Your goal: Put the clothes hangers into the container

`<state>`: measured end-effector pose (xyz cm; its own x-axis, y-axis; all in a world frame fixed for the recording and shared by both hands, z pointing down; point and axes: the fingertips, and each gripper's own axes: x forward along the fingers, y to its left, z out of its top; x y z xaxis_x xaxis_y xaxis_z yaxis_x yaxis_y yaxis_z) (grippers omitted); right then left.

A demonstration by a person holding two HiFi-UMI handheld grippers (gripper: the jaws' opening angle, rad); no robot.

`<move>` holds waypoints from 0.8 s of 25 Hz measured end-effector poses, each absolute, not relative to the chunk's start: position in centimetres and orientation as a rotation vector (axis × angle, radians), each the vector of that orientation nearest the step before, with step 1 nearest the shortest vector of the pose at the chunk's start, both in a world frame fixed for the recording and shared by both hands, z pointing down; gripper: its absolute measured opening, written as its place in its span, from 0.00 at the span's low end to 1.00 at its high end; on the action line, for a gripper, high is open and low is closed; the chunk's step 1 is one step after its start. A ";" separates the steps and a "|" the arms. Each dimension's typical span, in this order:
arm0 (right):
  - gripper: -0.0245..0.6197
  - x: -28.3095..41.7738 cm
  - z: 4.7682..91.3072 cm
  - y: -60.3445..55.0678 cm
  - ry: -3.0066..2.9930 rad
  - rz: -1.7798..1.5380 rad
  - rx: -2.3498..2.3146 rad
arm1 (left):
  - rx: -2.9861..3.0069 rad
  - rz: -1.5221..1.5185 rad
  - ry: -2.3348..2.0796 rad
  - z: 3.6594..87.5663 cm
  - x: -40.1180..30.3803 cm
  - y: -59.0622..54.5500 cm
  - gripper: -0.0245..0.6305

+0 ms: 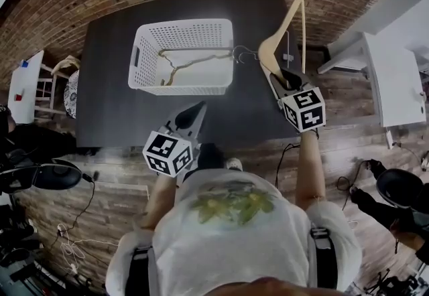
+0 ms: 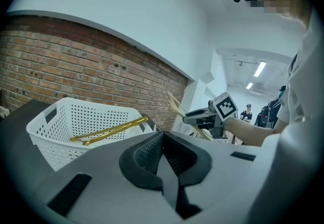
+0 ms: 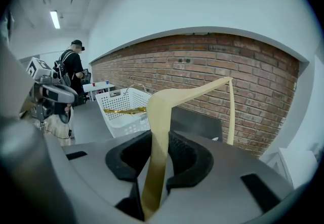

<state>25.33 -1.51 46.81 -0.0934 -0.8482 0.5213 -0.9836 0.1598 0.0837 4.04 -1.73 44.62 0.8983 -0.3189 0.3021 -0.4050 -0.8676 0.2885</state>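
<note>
Because the right gripper [image 1: 288, 79] clamps one arm of a hanger [image 1: 285, 27], it hangs clear of the table [image 1: 107, 114], just right of the basket [image 1: 142, 40], probably so its hook can pass over the rim. A second hanger [image 1: 194, 59] already lies inside. The left gripper [image 1: 194, 114], jaws together and empty, waits at the table's near edge, out of the way.

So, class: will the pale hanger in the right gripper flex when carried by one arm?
Probably stiff: the hanger shows no sag though the right gripper clamps only one arm. Likely light, since that end grip holds it aloft. Its hook may snag the perforated basket.
</note>
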 end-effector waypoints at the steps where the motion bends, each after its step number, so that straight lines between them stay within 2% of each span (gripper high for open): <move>1: 0.22 24.9 46.7 -1.4 -2.008 0.392 1.715 | 2.714 0.349 -0.539 44.7 4.0 -1.6 0.08; 20: 0.22 17.6 45.4 -3.2 -2.227 0.285 1.369 | 2.644 0.297 -0.712 45.3 0.8 -1.6 0.08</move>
